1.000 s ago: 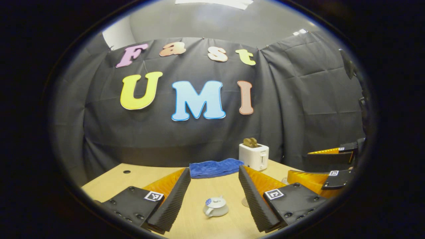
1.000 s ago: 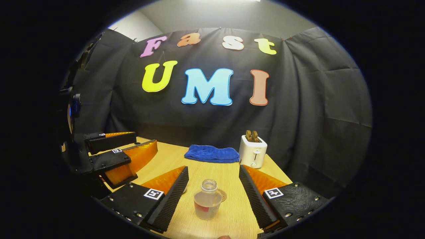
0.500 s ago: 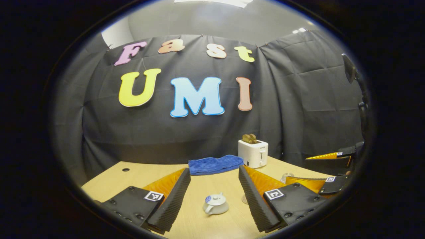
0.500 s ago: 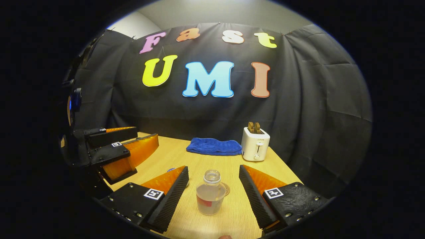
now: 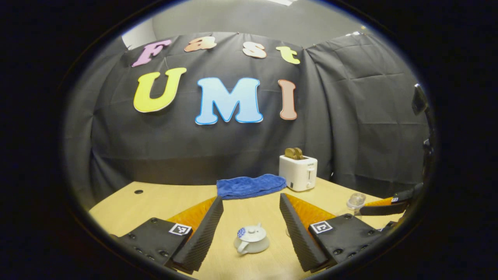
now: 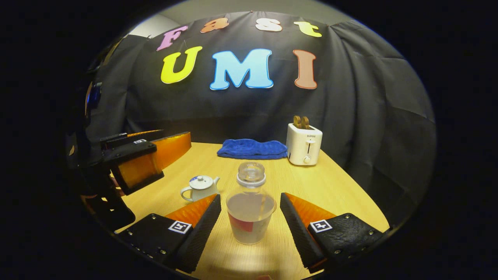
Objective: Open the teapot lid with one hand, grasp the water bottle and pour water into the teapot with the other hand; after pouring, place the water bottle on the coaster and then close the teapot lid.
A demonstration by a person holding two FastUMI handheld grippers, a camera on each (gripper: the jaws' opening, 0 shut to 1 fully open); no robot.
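A: so where's the left gripper (image 5: 251,202) at?

B: fingers spread wide, nothing in them; the teapot (image 5: 251,240) sits on the table (image 5: 155,200) between them but a bit farther out, lid (image 5: 253,232) on; no contact

A: and the right gripper (image 6: 251,198)?

B: wide too; the bottle (image 6: 250,210) stands upright between its fingers, cap off, partly full; there's a gap on both sides so it isn't gripped; in the right gripper view the teapot's left of the bottle

A: anything else on there?

B: blue towel (image 6: 252,149) and white toaster (image 6: 304,143) at the far edge, just beside each other
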